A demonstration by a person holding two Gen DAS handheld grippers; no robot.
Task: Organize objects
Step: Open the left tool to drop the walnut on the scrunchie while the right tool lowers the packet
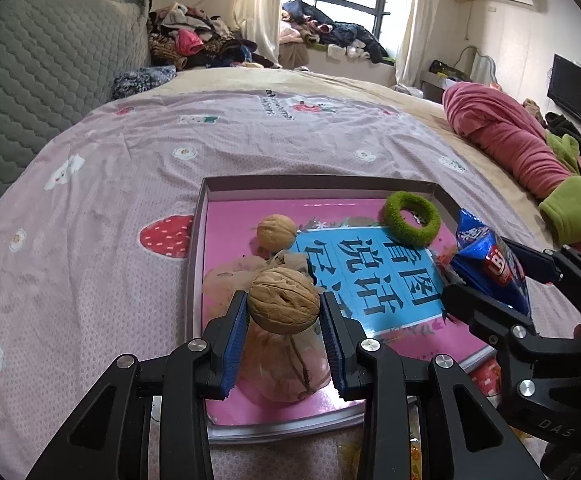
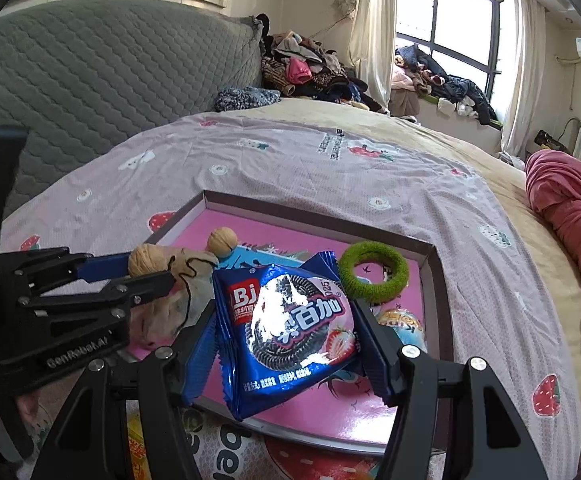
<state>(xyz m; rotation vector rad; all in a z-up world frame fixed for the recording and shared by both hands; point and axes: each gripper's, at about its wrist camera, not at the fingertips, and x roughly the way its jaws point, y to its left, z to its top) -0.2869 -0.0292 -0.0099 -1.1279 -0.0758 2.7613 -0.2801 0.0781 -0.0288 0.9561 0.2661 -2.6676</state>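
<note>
Now the placing step is in hand — the left hand-held gripper (image 1: 283, 312) pinches a walnut (image 1: 283, 300) narrowly while the right hand-held gripper (image 2: 286, 332) clamps a blue cookie packet (image 2: 290, 332) wider, both over the pink tray (image 2: 432, 292) on the bed, a green ring (image 2: 372, 276) at two o'clock — next, I judge, lower and release inside the rim.

A tray (image 1: 200, 216) is lying on the bed (image 1: 130, 152); inside it, a walnut (image 1: 277, 232) is sitting left of a ring (image 1: 411, 218) (far corner), a pouch (image 1: 286, 368) lying nearer.
</note>
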